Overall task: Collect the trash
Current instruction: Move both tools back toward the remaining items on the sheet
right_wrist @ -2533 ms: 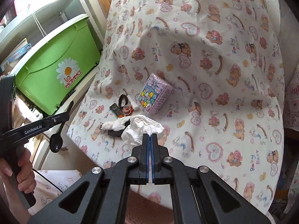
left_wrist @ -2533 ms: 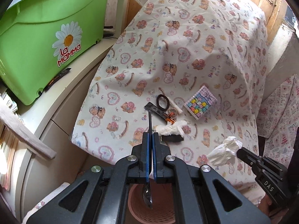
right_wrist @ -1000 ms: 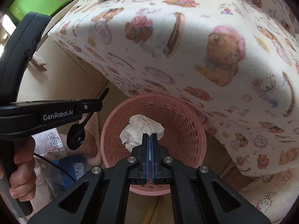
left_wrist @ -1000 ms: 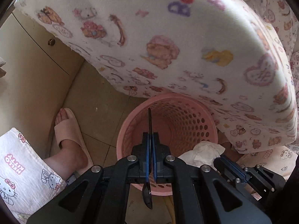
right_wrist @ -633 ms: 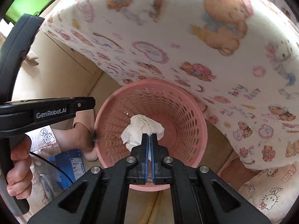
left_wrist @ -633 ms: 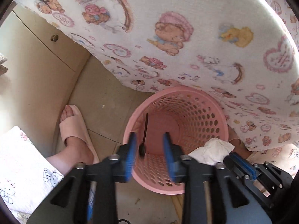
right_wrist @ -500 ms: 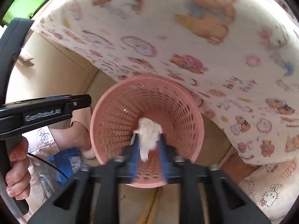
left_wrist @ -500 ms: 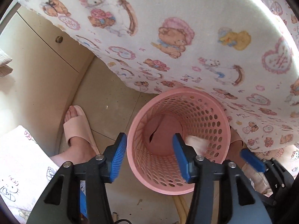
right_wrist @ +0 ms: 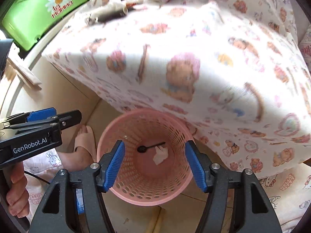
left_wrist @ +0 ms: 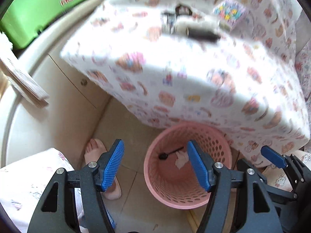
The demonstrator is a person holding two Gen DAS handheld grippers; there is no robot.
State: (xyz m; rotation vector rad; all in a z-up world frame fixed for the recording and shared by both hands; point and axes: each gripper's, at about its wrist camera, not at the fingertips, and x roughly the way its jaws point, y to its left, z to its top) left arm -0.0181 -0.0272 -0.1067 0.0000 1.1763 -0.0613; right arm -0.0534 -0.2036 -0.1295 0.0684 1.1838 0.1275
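A pink perforated basket stands on the floor under the bed's edge; it also shows in the right wrist view. Inside it lie a black plastic spoon and a crumpled white tissue. My left gripper is open and empty above the basket's left side. My right gripper is open and empty right above the basket. More litter, a dark flat piece with white tissue and small bits, lies blurred on the bed.
A pastel checked box lies on the bed by the litter. A green bin sits on a white cabinet at left. The person's foot in a slipper is left of the basket.
Both grippers opened over the basket: the left let the spoon fall in, the right dropped the tissue. Both views have since risen and tilted up toward the bed.
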